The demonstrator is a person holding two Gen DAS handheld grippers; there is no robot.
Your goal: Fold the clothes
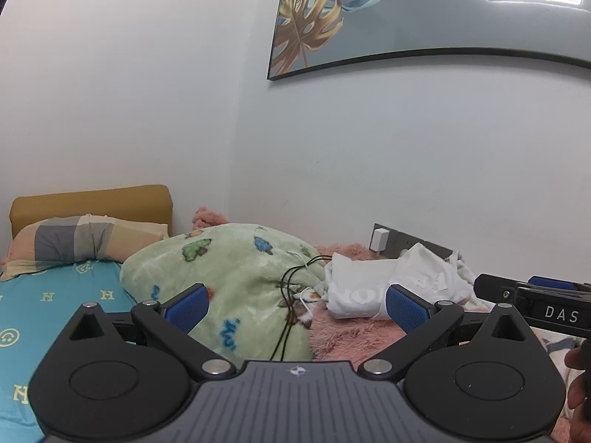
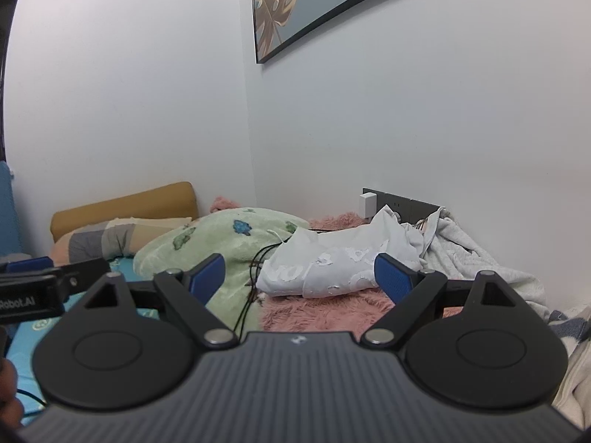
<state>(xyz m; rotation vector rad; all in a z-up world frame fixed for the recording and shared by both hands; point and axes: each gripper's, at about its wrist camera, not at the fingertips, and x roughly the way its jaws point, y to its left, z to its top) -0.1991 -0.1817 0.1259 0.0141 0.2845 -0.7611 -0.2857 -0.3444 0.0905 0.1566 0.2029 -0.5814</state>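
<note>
A crumpled white garment with white lettering [image 1: 373, 288] lies on a pink fluffy blanket [image 1: 354, 332] near the wall. It also shows in the right wrist view [image 2: 332, 262]. My left gripper [image 1: 295, 308] is open and empty, held above the bed short of the garment. My right gripper [image 2: 301, 277] is open and empty, pointing at the garment from a little distance. The right gripper shows at the right edge of the left wrist view [image 1: 546, 306]. The left gripper shows at the left edge of the right wrist view [image 2: 40, 288].
A green fleece blanket [image 1: 229, 269] lies bunched left of the garment, with black cables [image 1: 291, 295] across it. A plaid pillow [image 1: 81, 243] and a blue sheet [image 1: 55, 310] are at the left. A wall socket with a white charger [image 1: 378, 240] is behind. A grey towel [image 2: 480, 262] lies at the right.
</note>
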